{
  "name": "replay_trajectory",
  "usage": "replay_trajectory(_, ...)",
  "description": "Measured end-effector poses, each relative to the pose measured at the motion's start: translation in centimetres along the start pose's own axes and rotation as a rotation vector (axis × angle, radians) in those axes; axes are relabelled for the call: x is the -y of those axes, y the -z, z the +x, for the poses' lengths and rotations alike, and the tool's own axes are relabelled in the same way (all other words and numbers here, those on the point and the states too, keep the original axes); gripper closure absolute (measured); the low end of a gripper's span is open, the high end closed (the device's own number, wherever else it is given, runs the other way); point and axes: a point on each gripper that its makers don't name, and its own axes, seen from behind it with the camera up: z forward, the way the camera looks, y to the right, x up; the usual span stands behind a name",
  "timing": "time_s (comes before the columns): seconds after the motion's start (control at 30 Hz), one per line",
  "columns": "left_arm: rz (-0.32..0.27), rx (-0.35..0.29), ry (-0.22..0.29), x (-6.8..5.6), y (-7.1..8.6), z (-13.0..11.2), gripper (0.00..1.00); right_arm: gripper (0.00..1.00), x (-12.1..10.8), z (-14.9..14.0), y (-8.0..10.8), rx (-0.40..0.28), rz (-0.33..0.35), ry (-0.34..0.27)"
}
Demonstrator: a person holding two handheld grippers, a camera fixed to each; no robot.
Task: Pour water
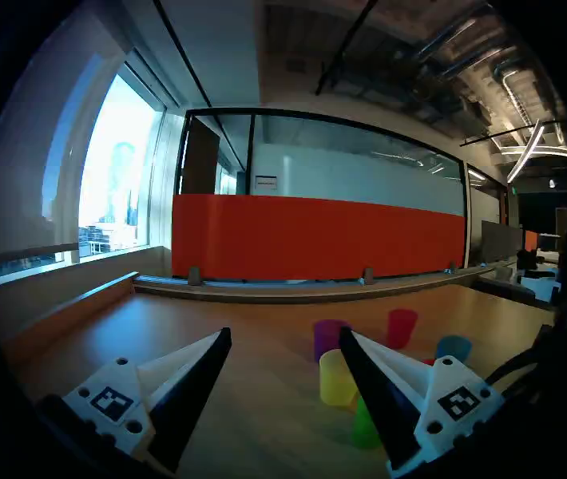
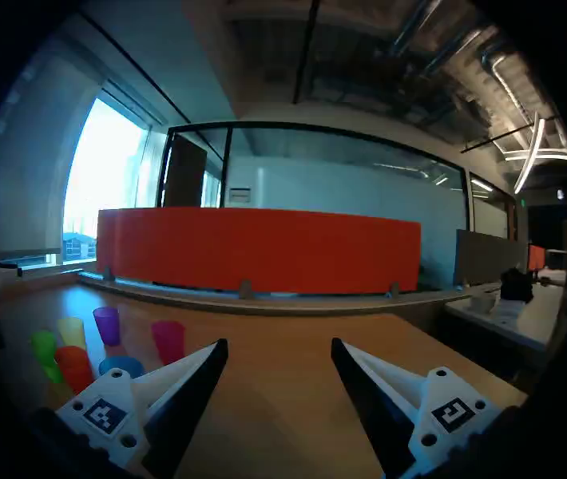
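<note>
Several coloured plastic cups stand on a wooden table (image 1: 259,399). In the left gripper view a yellow cup (image 1: 336,378), a purple cup (image 1: 328,337), a pink cup (image 1: 401,327), a blue cup (image 1: 453,348) and a green cup (image 1: 363,425) sit ahead and to the right. My left gripper (image 1: 283,343) is open, empty, just short of the yellow cup. In the right gripper view the cups cluster at the left: green (image 2: 44,350), yellow (image 2: 72,331), purple (image 2: 108,325), pink (image 2: 168,339), red (image 2: 74,367), blue (image 2: 121,366). My right gripper (image 2: 279,351) is open and holds nothing.
An orange divider panel (image 1: 315,237) runs along the table's far edge. Bright windows (image 1: 116,180) are on the left. A neighbouring desk (image 2: 523,307) with dark objects stands to the right. Bare tabletop (image 2: 283,399) lies ahead of my right gripper.
</note>
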Motion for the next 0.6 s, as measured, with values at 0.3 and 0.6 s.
replay_trajectory(0.3,0.028,-0.023,0.023,-0.2,-0.5,-0.5,0.00,0.00,-1.6,0.1,-0.1,0.009,-0.041,-0.030)
replay_trajectory(0.6,0.070,-0.052,-0.035,-0.6,-0.5,-0.9,0.00,0.00,-2.6,-0.4,-0.1,0.025,-0.074,-0.027)
